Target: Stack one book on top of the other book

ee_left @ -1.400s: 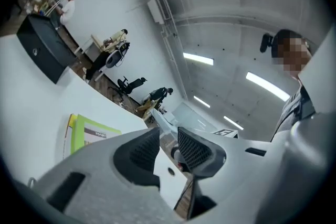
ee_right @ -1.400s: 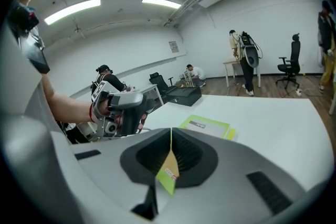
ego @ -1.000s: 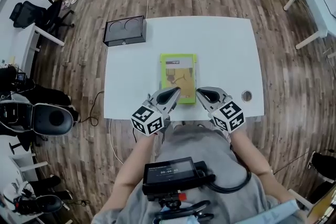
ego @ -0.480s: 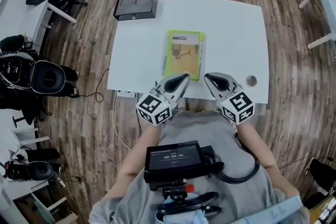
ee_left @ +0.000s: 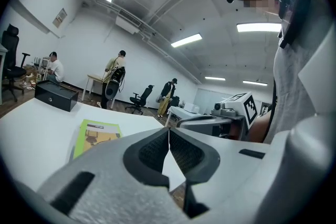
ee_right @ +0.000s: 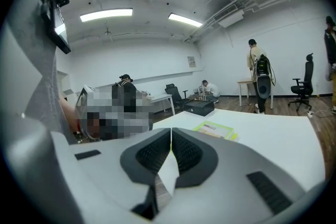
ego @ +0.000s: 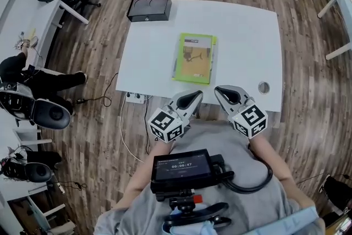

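A green-covered book [ego: 194,58] lies flat in the middle of the white table [ego: 154,36]. A second green edge shows along its right side, as if another book lies under it. My left gripper [ego: 197,95] is shut and empty at the table's front edge, short of the book. My right gripper [ego: 219,90] hovers beside it, shut and empty too. The left gripper view shows the book [ee_left: 96,136] ahead to the left of the closed left gripper [ee_left: 169,131]. In the right gripper view the book [ee_right: 214,129] lies beyond the closed right gripper [ee_right: 171,131].
A black box [ego: 148,8] stands at the table's far left corner. A round cable hole [ego: 264,87] sits near the front right corner. Desks, office chairs and several people are around the room on the wooden floor.
Both grippers have drawn back from over the book's near end to the table's front edge, still shut. The book has stayed where it was.
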Tool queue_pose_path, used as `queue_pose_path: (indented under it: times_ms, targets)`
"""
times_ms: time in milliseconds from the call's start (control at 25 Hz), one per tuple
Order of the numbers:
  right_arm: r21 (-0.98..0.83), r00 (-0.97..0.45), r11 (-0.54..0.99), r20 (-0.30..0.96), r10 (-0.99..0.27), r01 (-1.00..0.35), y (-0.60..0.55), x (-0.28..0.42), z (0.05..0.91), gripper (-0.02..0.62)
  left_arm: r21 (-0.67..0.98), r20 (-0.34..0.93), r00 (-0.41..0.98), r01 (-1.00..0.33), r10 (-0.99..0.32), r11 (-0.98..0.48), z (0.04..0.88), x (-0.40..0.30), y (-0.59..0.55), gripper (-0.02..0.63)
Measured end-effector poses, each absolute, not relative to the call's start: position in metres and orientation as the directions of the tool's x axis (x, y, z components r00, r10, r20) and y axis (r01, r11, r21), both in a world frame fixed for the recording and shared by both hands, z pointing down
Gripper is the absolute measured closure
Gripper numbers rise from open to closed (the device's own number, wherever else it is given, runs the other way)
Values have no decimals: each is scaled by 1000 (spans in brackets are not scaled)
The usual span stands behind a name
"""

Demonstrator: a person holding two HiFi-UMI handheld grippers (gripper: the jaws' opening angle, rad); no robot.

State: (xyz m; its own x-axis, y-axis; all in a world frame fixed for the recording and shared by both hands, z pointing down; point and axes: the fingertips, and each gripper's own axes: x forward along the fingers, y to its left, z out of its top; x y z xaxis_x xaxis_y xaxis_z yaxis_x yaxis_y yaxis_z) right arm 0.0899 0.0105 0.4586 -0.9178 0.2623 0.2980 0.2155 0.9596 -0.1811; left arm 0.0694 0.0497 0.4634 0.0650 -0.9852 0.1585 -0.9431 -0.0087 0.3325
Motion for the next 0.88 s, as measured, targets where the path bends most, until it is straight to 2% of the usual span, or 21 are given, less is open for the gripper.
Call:
queue_pose_path:
  times_ms: [200,880]
  targets:
    - [-185,-912,953,296,285,238,18,95,460,565,325,170,63,-946,-983,-4,464,75,46,588]
    - [-183,-930,966,288,230,182,4,99,457,568,324,178,76,-946,-981,-14,460,81,37,588]
